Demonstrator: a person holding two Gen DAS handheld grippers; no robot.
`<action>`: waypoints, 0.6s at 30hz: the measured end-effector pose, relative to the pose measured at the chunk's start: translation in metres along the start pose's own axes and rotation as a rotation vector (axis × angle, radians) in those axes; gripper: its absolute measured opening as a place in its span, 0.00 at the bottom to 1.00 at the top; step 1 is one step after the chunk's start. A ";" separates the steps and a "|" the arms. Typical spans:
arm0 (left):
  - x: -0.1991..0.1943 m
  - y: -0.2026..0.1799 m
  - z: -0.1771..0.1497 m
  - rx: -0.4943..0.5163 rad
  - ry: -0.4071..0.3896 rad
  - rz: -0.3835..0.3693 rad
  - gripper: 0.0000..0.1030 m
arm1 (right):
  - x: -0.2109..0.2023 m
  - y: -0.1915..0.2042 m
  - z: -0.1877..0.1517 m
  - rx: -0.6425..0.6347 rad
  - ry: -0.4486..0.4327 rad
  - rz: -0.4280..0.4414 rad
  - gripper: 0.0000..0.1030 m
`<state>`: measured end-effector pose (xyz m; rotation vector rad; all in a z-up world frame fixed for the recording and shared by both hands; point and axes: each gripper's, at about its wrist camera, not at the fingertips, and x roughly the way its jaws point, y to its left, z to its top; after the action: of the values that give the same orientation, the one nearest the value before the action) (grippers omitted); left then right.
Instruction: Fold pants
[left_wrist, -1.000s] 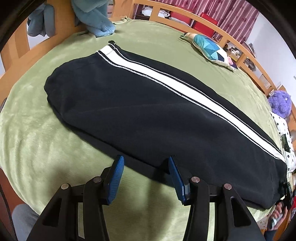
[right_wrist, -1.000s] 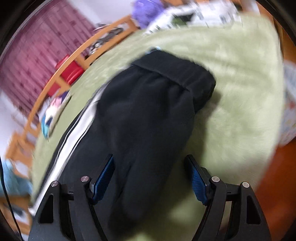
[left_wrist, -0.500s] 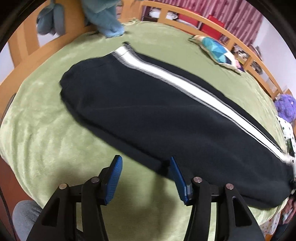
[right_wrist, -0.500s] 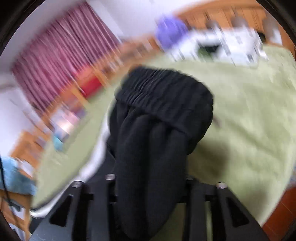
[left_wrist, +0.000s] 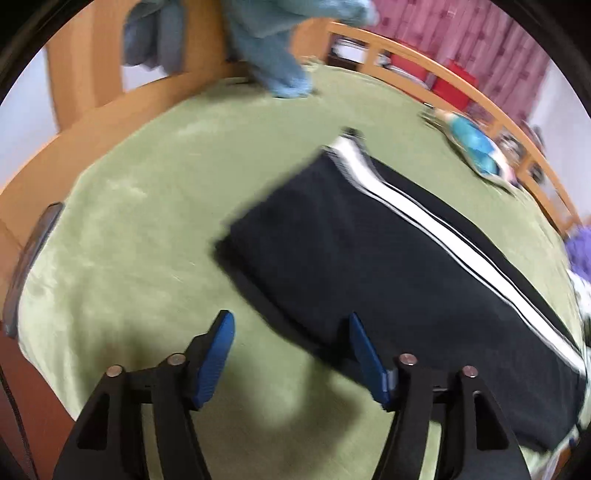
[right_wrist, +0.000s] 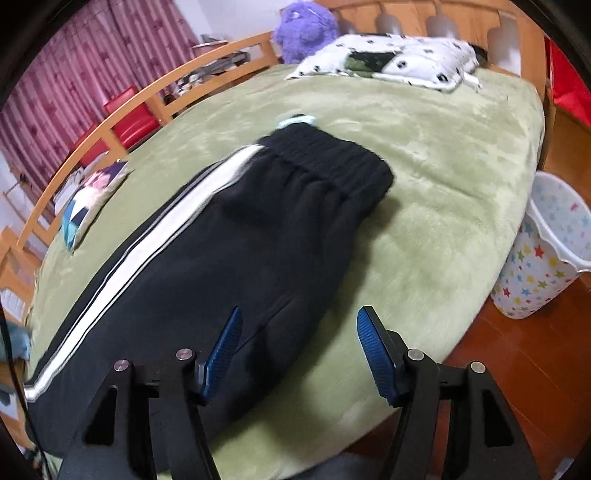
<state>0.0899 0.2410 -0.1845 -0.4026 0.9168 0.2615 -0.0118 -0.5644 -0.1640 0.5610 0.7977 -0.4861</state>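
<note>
Black pants (left_wrist: 369, 251) with a white side stripe lie flat on a green blanket (left_wrist: 147, 206), legs stacked. In the left wrist view the cuff end points up-left. My left gripper (left_wrist: 288, 321) is open and empty, just off the pants' near edge, above the blanket. In the right wrist view the pants (right_wrist: 236, 240) show their elastic waistband (right_wrist: 332, 166) at the far end. My right gripper (right_wrist: 299, 317) is open and empty, hovering over the pants' near edge by the hip.
Wooden bed rails (left_wrist: 443, 85) ring the bed. A blue garment (left_wrist: 273, 59) hangs at the far left end. A small blue cushion (left_wrist: 476, 147), a spotted pillow (right_wrist: 391, 59) and a purple plush (right_wrist: 306, 26) lie on the bed. A star-patterned bin (right_wrist: 546, 251) stands beside the bed.
My right gripper has let go of the waist end and opened; the pants lie flat again. My left gripper has swung left toward the cuff end, staying open.
</note>
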 end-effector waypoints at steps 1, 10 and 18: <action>0.007 0.010 0.003 -0.047 0.010 -0.033 0.62 | -0.006 0.011 -0.008 -0.017 0.002 0.004 0.62; 0.042 0.035 0.032 -0.186 0.008 -0.136 0.34 | -0.019 0.090 -0.065 -0.142 0.071 0.053 0.62; 0.044 0.051 0.023 -0.305 0.039 -0.201 0.28 | -0.039 0.122 -0.092 -0.230 0.055 0.062 0.62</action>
<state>0.1124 0.2989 -0.2196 -0.7795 0.8692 0.2102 -0.0107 -0.4069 -0.1514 0.3859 0.8729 -0.3178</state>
